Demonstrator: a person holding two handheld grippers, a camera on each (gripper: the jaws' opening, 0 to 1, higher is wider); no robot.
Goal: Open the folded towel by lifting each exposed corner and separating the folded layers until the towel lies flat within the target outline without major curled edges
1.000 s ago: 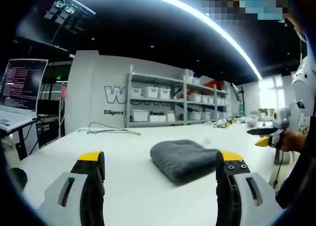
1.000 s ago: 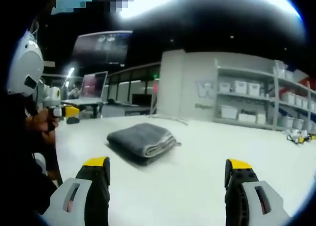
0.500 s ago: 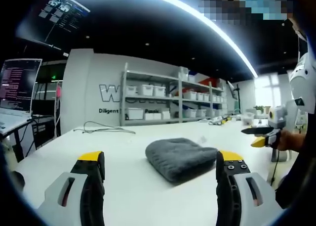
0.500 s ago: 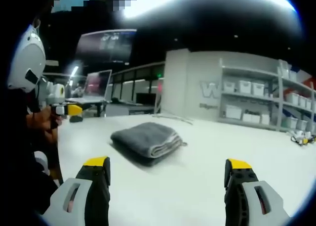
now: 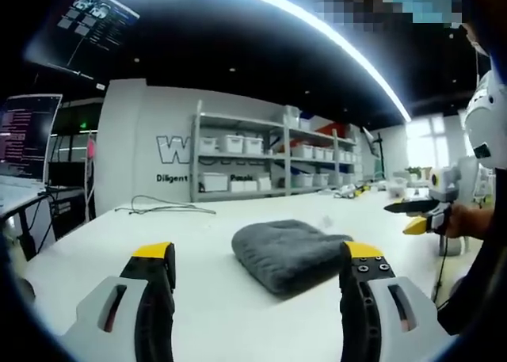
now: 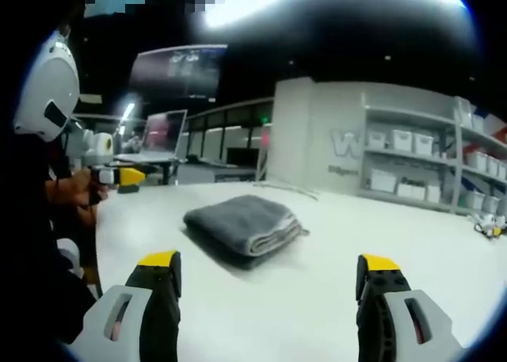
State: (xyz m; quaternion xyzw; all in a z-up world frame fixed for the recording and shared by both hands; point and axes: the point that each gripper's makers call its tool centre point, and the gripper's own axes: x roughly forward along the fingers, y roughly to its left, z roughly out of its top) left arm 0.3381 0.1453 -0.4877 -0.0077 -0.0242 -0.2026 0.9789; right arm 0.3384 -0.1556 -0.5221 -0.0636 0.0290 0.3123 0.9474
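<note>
Grey towel [image 5: 289, 251] folded in a thick pad, flat on the white table [image 5: 214, 219], out ahead of both grippers and touching neither. In the right gripper view, stacked fold edges of the towel [image 6: 245, 226] turned toward the right.

Left gripper [image 5: 257, 255] low over the table, jaws spread wide, nothing between them. Right gripper [image 6: 269, 263] likewise released and gripping nothing, jaws well apart. Each visible from the other's camera: right gripper [image 5: 412, 216] at the right edge of the left gripper view, left gripper [image 6: 119, 176] at the left edge of the right gripper view, each in a hand [image 6: 75, 192].

Against the far wall, metal shelves [image 5: 245, 160] lined with white bins [image 5: 214, 181]; contents impossible to make out. Cables [image 5: 162, 209] lying at the table's far edge. Laptop [image 6: 162, 132] on a desk beyond.

Compared with a second ago: towel still folded in the same place, jaws as wide as before, towel slightly larger in the right gripper view.
</note>
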